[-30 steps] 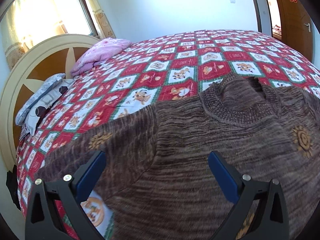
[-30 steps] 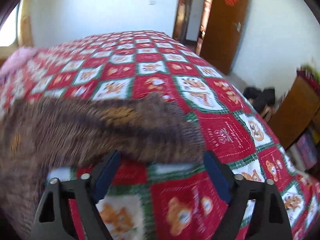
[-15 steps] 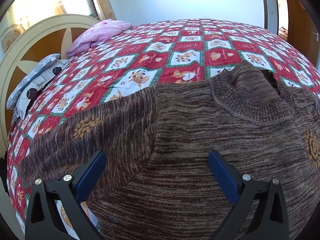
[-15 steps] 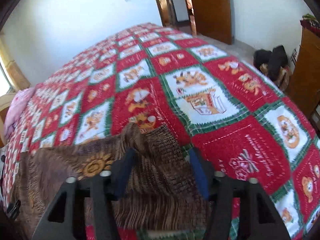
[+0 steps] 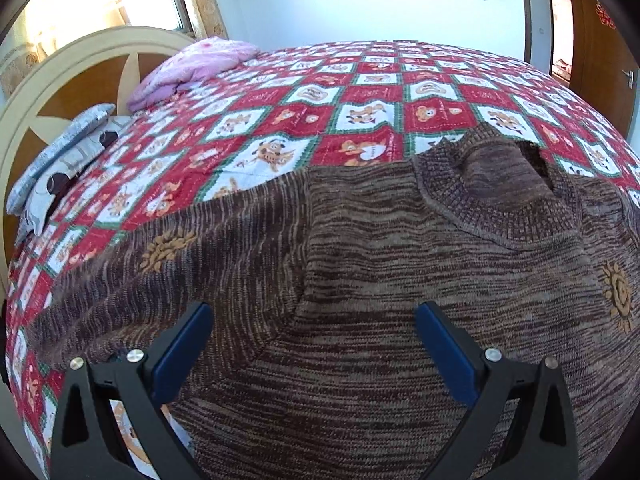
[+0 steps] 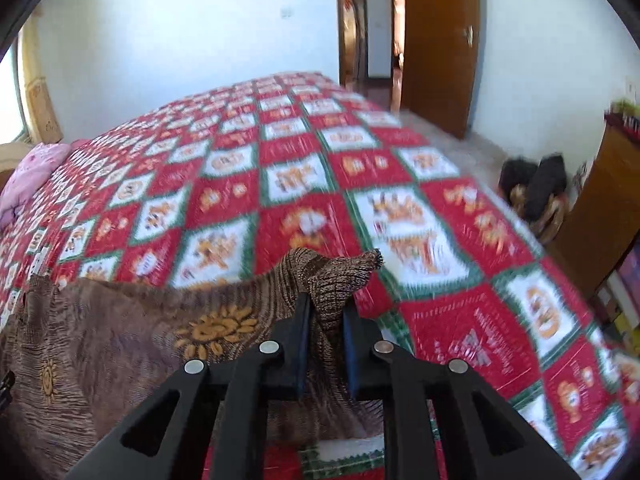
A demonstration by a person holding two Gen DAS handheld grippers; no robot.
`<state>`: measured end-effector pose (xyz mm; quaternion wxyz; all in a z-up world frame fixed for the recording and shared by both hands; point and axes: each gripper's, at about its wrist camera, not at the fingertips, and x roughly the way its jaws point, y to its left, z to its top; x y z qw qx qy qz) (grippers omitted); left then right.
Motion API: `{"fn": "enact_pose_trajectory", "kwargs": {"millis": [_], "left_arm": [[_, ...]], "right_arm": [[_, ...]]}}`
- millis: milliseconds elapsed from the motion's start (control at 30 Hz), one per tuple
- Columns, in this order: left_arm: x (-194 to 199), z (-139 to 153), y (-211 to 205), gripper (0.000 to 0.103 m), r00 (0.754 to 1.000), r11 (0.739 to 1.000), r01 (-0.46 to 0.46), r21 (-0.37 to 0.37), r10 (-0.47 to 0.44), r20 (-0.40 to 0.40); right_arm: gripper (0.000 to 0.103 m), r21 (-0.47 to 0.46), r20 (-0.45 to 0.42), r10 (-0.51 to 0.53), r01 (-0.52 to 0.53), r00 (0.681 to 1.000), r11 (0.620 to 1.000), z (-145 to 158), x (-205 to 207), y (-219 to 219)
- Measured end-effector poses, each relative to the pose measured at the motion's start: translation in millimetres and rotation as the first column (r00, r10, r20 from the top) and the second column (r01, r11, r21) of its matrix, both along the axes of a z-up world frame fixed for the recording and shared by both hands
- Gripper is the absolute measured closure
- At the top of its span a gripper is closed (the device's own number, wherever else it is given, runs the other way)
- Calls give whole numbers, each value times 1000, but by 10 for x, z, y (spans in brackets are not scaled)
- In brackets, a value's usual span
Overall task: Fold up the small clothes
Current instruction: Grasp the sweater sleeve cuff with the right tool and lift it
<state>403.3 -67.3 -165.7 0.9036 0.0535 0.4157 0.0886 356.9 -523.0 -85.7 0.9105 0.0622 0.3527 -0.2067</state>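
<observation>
Brown marled knit sweater (image 5: 400,280), dotted with small orange sun motifs, spread flat and face up on the red-and-white checked quilt (image 5: 360,92). Ribbed round collar (image 5: 500,208) toward the quilt's far side, slightly gaping. One sleeve stretched out flat across the quilt. Other sleeve's ribbed cuff (image 6: 340,276) bunched and lifted clear of the quilt, pinched upright.

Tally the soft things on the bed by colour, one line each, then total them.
Brown: 1, the knit sweater, its cuff pinched in the right gripper
Pink: 1, the folded blanket
Grey patterned: 1, the pillow
Red, white and green: 1, the quilt under them all
Total: 4
</observation>
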Motion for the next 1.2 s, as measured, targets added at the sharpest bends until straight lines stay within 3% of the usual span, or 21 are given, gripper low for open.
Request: {"fn": "enact_pose_trajectory", "kwargs": {"millis": [167,533,700,867,933,967,1000,1033,1100,1200], "left_arm": [[-24,19,-99,0,999,998,40,45,-41,17],[-63,24,-37,0,998,998,60,-6,-60,30],[-58,14,-20,0,997,997,70,-30,-69,28],[-74,13,-4,0,997,996,76,-49,-75,34],[-65,6,27,0,998,996,66,-63,-65,28],[-62,-2,48,0,998,995,61,-74,-60,24],[-51,-9,75,0,998,994,57,-90,-56,16],[-47,-15,93,0,998,993,57,-102,-57,10],[-35,-31,131,0,998,989,68,-135,-70,-8],[-62,-44,185,0,995,981,91,-173,-98,-32]], "right_arm": [[89,-9,39,49,-49,998,999,321,17,336],[89,41,78,243,-247,967,968,808,76,1450],[89,100,79,325,-332,942,938,794,175,1994],[89,181,68,439,-443,896,878,434,348,2627],[85,264,77,498,-500,864,825,223,421,2810],[78,324,78,534,-528,842,785,81,455,2911],[54,364,71,557,-541,828,758,-22,468,2970],[38,385,65,569,-547,819,743,-89,455,3012],[38,387,74,573,-553,816,737,-165,321,2989],[38,354,47,543,-523,838,776,-239,35,2740]]}}
